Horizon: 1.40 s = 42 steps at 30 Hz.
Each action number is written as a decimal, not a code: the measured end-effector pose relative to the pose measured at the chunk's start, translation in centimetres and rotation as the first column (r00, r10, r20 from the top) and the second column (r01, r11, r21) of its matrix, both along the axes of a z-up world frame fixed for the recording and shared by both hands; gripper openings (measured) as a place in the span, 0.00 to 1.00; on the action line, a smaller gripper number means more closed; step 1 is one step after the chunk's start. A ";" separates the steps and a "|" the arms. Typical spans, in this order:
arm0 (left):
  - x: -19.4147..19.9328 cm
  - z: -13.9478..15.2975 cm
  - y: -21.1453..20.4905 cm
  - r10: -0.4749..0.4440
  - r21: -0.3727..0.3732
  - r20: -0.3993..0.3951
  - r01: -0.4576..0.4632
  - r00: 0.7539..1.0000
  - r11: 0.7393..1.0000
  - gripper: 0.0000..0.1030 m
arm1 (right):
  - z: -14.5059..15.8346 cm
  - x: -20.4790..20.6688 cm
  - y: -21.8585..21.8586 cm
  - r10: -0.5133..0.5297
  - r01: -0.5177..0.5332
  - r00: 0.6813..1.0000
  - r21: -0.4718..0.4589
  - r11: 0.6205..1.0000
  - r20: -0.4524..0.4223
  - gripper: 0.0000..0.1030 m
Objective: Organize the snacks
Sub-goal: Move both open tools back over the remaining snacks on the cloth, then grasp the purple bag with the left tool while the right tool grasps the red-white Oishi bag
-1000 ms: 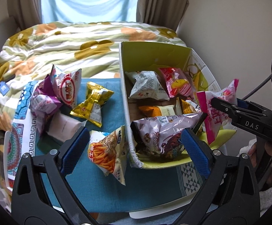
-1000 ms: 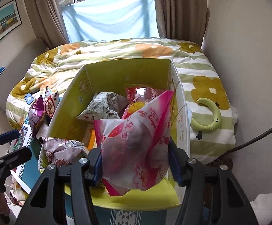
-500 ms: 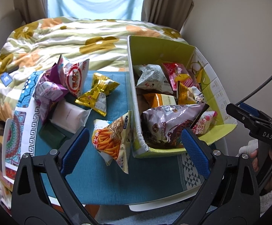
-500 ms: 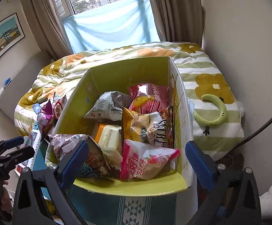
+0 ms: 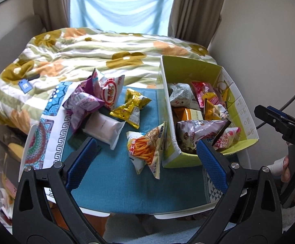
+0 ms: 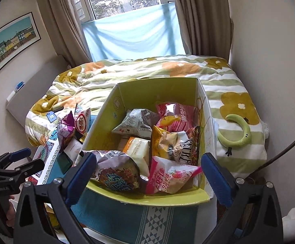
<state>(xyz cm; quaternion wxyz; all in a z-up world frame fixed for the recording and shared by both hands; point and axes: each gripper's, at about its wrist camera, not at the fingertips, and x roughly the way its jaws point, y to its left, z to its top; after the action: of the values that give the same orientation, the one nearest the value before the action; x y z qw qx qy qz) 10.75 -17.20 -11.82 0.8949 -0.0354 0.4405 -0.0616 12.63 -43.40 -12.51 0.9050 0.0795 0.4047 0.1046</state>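
Behind the bench (image 5: 114, 193) with its teal cloth lie a bed with a flowered quilt (image 5: 106, 50) and a curtained window. On the right side of the cloth stands the yellow-green box (image 6: 157, 93), already holding many packets; the pink strawberry candy bag (image 6: 171, 179) lies at its near edge, against the front wall and beside the brown-purple cookie bag (image 6: 117, 172).

Your right tool (image 6: 147, 181) is spread wide and empty: its jaws have just been opening, and nothing is between them now, the pink bag lying free in the box below. Your left tool (image 5: 145, 154) is also spread wide and empty, hovering above the loose snacks.

The step in hand looks like fetching the next loose packet. The fries bag (image 5: 147, 148) leans against the outer wall of the box, nearest your left tool, so it is the natural pick. Come down over its upper half and pinch across the flat faces near the sealed seam, not on the puffed middle, which would likely slip or burst. Lift it away from the box wall before swinging over the rim.

Further left wait the gold packet (image 5: 131, 107), the white pillow pack (image 5: 104, 128), the purple bags (image 5: 82, 103) and the red-and-white packet (image 5: 110, 95), stacked partly on each other; take the top ones first. Drop new packets toward the far, emptier end of the box.
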 end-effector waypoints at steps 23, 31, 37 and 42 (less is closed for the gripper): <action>11.6 -0.9 19.1 -0.025 -0.096 -0.072 0.018 0.997 0.995 0.95 | 2.9 7.1 17.5 0.000 -0.001 0.999 0.033 0.999 0.040 0.99; 17.6 -5.0 22.8 -0.058 -0.207 -0.198 0.016 0.979 0.978 0.95 | 1.2 13.5 23.8 -0.010 0.011 1.000 0.040 0.999 -0.028 0.99; 20.0 -9.3 23.0 -0.048 -0.297 -0.314 -0.051 0.948 0.954 0.95 | -2.2 18.4 25.9 0.043 -0.039 0.987 0.031 0.999 -0.156 0.99; 21.0 -12.6 22.8 -0.003 -0.346 -0.400 -0.148 0.917 0.926 0.95 | -5.5 21.1 27.0 0.098 -0.120 0.956 -0.064 0.991 -0.275 0.99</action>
<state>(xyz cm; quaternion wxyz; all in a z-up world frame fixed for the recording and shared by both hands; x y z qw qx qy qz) 31.77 5.58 -24.41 0.7669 -0.2314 0.5899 -0.1013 33.75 -16.38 -18.03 0.8363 0.0342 0.5325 0.1262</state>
